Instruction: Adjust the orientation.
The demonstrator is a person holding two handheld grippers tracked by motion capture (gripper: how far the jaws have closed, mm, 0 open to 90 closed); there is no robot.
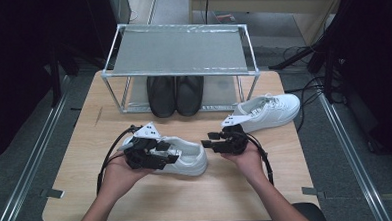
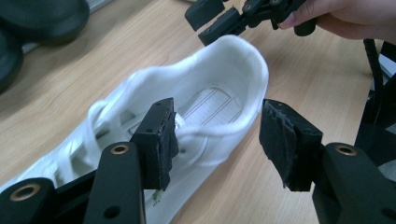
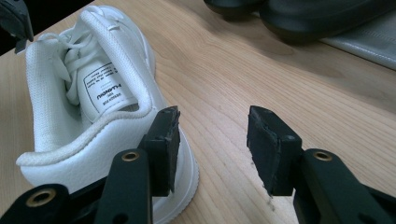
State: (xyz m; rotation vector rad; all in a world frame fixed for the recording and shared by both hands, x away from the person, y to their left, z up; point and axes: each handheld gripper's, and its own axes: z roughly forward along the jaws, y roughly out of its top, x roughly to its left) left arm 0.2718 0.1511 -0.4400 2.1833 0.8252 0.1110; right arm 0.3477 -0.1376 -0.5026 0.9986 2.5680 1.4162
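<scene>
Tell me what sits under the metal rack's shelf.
Under the metal rack, a pair of black shoes stands side by side on the table, toes toward the person. The shelf covers their heel ends, so anything farther back is hidden.

Lab: dark curtains, floor rails (image 1: 31,162) (cables (image 1: 303,93)).

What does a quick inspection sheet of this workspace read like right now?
Surface: wooden table, bare at the near edge.
Job's things: near white sneaker lying at the left gripper; second white sneaker at the table's right.
Clutter: black shoes under the metal rack.
Grippers: left gripper open, jaws either side of the sneaker's collar; right gripper open, nothing between its jaws.
Cables: black cables trail from both grippers.
Surroundings: grey floor, dark equipment.
</scene>
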